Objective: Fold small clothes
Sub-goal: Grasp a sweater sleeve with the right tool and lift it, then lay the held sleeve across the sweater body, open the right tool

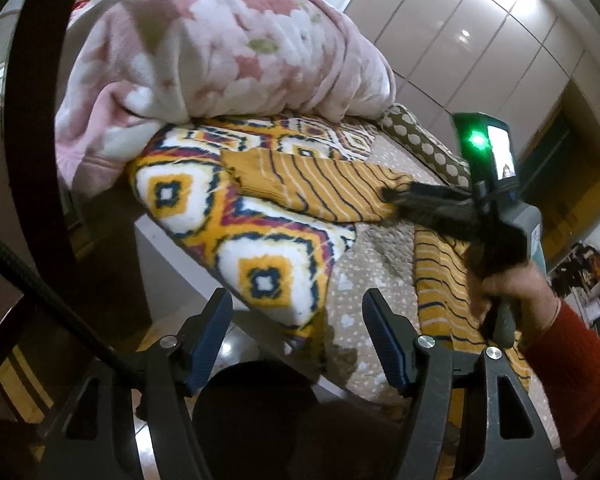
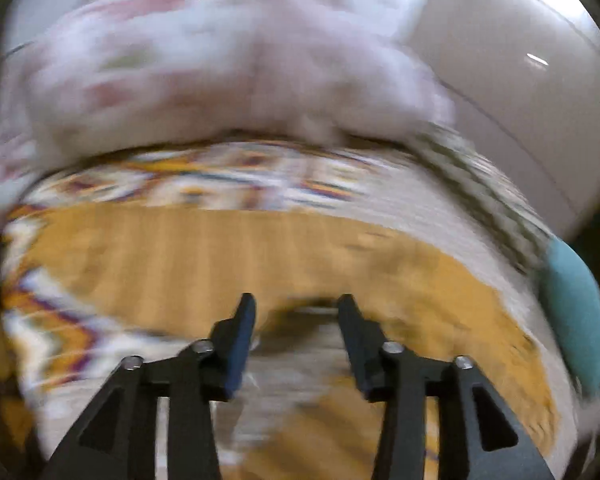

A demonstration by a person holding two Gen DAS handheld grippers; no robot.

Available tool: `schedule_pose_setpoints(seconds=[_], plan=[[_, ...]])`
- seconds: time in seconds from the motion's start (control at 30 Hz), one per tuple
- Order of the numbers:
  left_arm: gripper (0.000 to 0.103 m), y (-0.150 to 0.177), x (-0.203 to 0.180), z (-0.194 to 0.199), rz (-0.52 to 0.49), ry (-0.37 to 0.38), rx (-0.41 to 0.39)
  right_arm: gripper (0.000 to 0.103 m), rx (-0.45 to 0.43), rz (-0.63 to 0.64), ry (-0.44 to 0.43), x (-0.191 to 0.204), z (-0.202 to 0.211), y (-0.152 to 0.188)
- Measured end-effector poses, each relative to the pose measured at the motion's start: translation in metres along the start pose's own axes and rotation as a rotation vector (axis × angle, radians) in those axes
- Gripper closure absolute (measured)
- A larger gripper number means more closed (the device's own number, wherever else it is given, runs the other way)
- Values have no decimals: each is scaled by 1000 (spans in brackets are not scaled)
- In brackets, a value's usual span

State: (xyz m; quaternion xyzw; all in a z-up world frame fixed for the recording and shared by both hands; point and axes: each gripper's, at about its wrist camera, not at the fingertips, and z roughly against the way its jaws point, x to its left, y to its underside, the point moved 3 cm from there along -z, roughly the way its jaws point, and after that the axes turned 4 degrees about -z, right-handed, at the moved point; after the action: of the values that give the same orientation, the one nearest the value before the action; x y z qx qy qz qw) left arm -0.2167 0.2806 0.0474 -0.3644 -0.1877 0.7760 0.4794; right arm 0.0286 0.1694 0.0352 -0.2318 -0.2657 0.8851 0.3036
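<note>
A mustard-yellow garment with thin navy and white stripes lies spread on the bed, one part reaching left over a patterned blanket and another running down the right side. My left gripper hovers open near the bed's front edge, nothing between its blue-padded fingers. A hand in a red sleeve holds my right gripper, its tips at the garment's middle. The blurred right wrist view shows the right gripper open just over the mustard garment, with no cloth pinched.
A bulky pink floral blanket is piled at the back. A yellow, white and navy diamond-patterned blanket hangs over the bed's left edge. The beige dotted bedcover and a polka-dot pillow lie to the right. Wardrobe doors stand behind.
</note>
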Motion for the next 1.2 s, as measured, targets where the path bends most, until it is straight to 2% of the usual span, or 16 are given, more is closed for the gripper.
schedule_pose_setpoints(seconds=[0.07, 0.17, 0.37, 0.4, 0.43, 0.5, 0.63, 0.73, 0.8, 0.93, 1.0, 1.07, 1.2], plan=[[37, 1, 4, 1, 2, -4, 1, 53, 4, 81, -71, 40, -4, -4], [37, 2, 9, 3, 6, -8, 0, 53, 7, 154, -125, 80, -12, -11], [37, 3, 15, 0, 25, -6, 9, 53, 31, 184, -84, 114, -43, -29], [37, 4, 15, 0, 25, -6, 9, 57, 36, 179, -80, 115, -49, -32], [37, 4, 14, 0, 23, -7, 9, 72, 42, 174, -79, 116, -52, -34], [37, 4, 12, 1, 20, -7, 9, 93, 72, 159, -84, 125, -59, -37], [37, 2, 4, 5, 7, -6, 3, 94, 11, 16, -124, 111, -39, -61], [37, 0, -6, 10, -12, -5, -8, 94, -65, -160, -192, 67, -4, -86], [37, -2, -14, 13, -28, -2, -15, 94, -112, -278, -224, 25, 21, -97], [36, -4, -36, 15, -71, 12, -23, 94, -167, -491, -211, -81, 62, -85], [36, -3, -48, 13, -92, 20, -15, 94, -163, -579, -160, -140, 73, -61], [36, -1, -59, 8, -111, 33, -1, 94, -140, -666, -68, -202, 77, -25], [36, 4, -80, -7, -144, 47, 38, 94, -40, -867, 97, -308, 72, 71]])
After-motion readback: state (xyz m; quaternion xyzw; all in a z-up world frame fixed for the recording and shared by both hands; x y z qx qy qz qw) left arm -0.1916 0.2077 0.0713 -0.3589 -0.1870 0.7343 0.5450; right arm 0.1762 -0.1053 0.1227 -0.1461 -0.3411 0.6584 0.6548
